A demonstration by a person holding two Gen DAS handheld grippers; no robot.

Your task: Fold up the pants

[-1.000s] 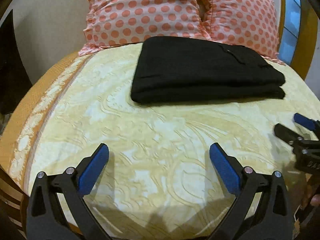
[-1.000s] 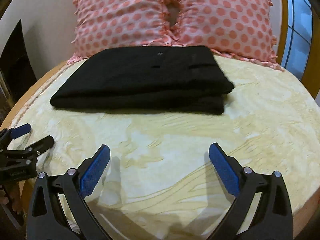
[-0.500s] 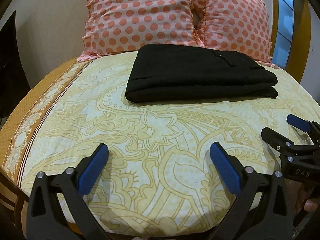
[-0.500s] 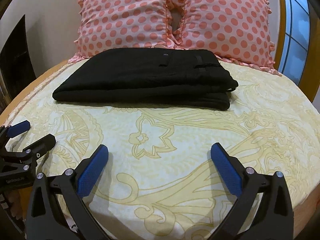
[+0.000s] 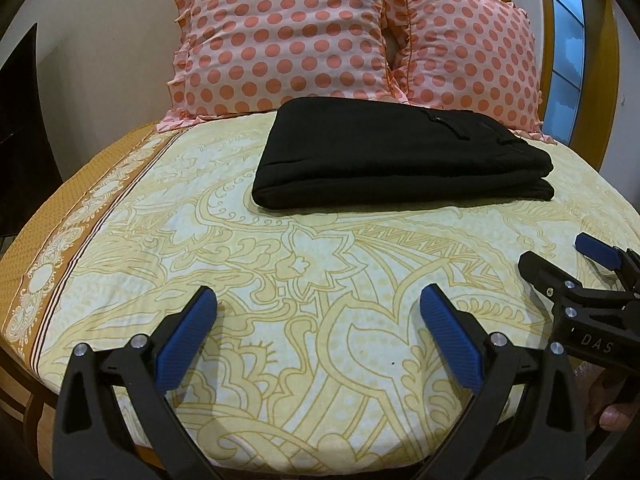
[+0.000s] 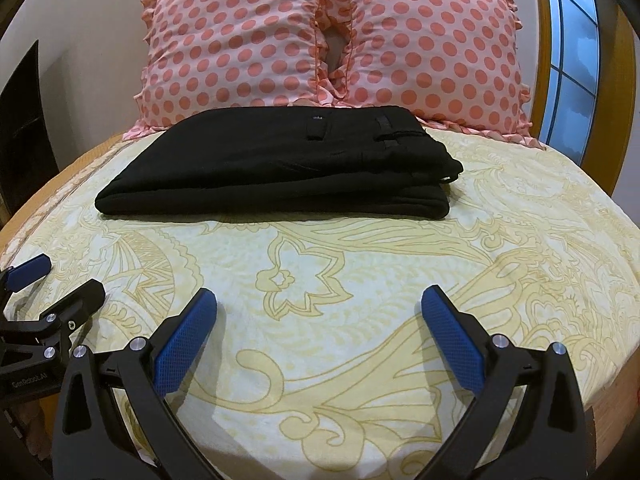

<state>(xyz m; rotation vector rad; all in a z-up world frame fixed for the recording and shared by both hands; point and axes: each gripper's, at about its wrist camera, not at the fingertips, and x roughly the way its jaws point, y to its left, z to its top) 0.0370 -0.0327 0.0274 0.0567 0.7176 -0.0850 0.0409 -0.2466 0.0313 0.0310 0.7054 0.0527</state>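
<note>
The left gripper [image 5: 318, 312] is held with its jaws spread wide and empty above the near part of the bedsheet [image 5: 320, 272], and the right gripper [image 6: 320, 312] beside it is likewise gaping and empty. The black pants [image 6: 276, 168], already folded into a flat stack, are seen straight ahead and well apart from both, just before the polka-dot pillows [image 6: 320, 48]. Their long axis runs left to right across the line of approach, and neither gripper can be judged clearly nearer.
</note>
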